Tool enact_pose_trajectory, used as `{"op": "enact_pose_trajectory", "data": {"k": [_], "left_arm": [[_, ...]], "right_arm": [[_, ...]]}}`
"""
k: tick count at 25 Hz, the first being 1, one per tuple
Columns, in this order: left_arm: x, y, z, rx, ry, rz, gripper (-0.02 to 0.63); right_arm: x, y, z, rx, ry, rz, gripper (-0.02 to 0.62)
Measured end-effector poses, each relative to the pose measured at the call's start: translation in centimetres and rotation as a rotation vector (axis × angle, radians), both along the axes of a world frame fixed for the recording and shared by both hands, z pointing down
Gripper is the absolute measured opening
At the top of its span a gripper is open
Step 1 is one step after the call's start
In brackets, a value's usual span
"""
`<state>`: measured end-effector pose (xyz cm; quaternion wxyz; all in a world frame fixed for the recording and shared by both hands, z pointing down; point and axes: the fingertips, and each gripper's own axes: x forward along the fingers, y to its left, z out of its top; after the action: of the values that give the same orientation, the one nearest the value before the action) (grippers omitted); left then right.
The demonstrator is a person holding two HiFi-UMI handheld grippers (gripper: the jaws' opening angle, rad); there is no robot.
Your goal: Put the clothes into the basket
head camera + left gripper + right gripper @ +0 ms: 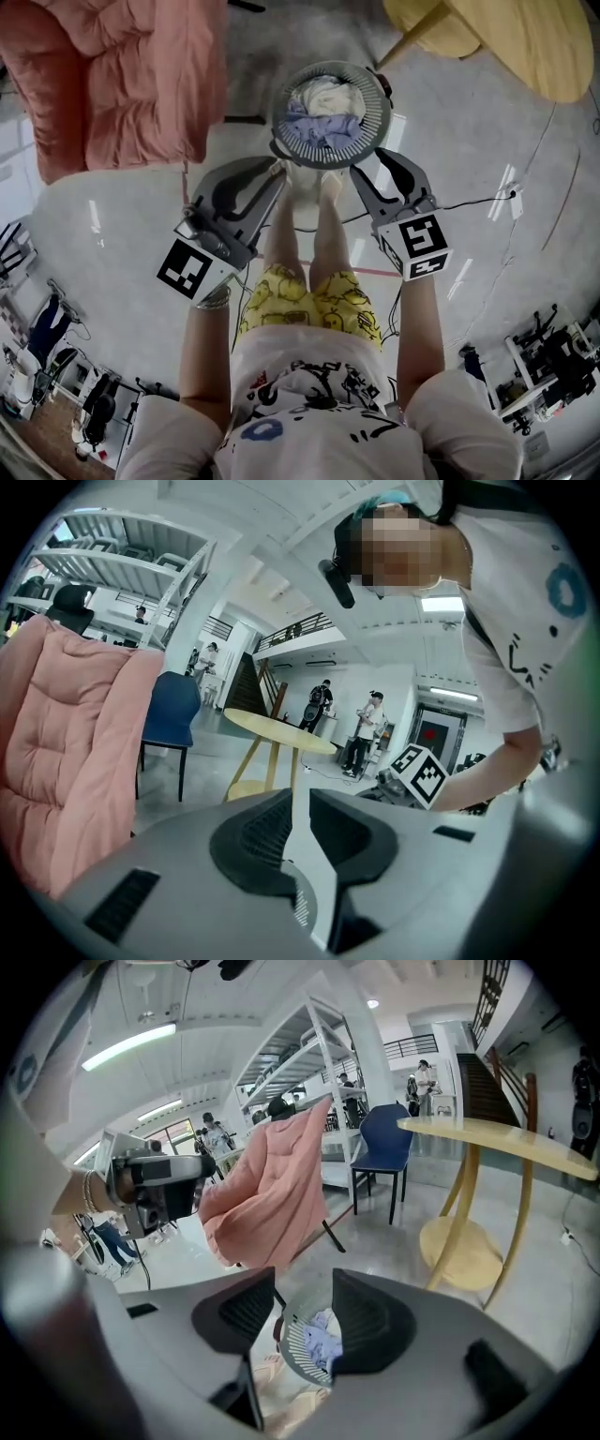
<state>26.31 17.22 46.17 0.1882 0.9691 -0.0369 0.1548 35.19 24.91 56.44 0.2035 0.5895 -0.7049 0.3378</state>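
- The basket is round and grey with slotted walls. It stands on the floor just ahead of the person's feet.
- The clothes lie inside the basket, a lavender piece on the side nearer the person and a cream piece beyond it.
- The right gripper hangs over the basket's near rim on the right. Its jaws are spread wide and pinch nothing. Through the gap, its own view shows the basket's wall and the lavender cloth below, clear of both pads.
- The left gripper is by the basket's near rim on the left. Its jaws are drawn to a narrow slit and do not touch. Only bare floor shows between them, and the clothes are outside its view.
- In the head view, a pink padded chair stands left of the basket and a round yellow table stands to its right.
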Motion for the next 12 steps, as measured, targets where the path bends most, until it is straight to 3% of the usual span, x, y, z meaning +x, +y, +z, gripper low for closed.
{"op": "enact_pose_trajectory", "data": {"k": [7, 12], "left_arm": [[0.6, -0.5, -2.7, 0.031, 0.021, 0.024, 0.064], [1.1, -1.3, -6.7, 0.066, 0.083, 0.034, 0.064]], "right_arm": [[1.1, -0.7, -3.8, 0.072, 0.013, 0.026, 0.191], [2.0, -1.3, -8.5, 0.142, 0.031, 0.046, 0.19]]}}
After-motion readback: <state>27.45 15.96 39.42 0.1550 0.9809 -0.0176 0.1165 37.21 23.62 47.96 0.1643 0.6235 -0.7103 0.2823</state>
